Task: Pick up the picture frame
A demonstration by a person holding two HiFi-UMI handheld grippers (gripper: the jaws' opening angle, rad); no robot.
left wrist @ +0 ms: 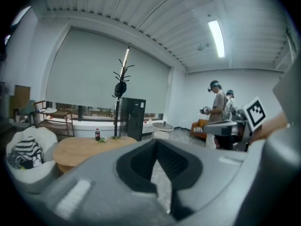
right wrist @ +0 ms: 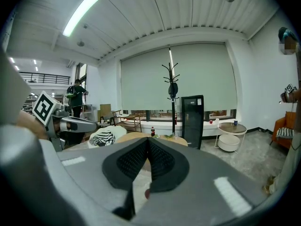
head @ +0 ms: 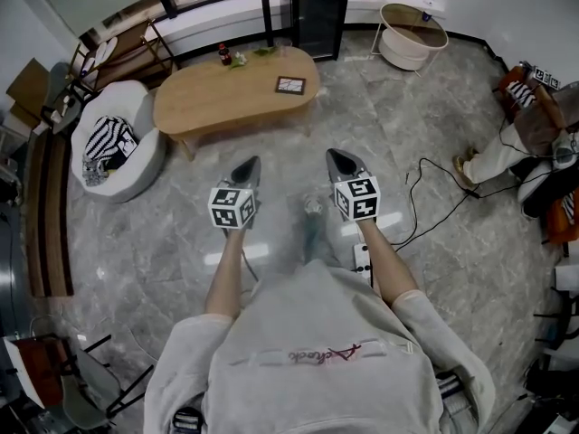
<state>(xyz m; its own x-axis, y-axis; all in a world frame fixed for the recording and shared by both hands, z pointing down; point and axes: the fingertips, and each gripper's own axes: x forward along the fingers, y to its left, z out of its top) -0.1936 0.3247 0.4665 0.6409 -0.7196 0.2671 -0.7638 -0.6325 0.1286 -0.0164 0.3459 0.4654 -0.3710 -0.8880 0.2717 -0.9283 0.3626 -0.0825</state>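
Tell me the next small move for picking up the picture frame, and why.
Probably step forward toward the wooden table: the picture frame lies flat on it, well ahead of the right gripper and left gripper, both shut and empty.

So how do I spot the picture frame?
Find the long, rounded wooden table next to the white chair. The picture frame lies flat near the table's right end in the head view. It is the only flat, dark-edged rectangle there; the dark bottle and green leaves sit along the far edge.
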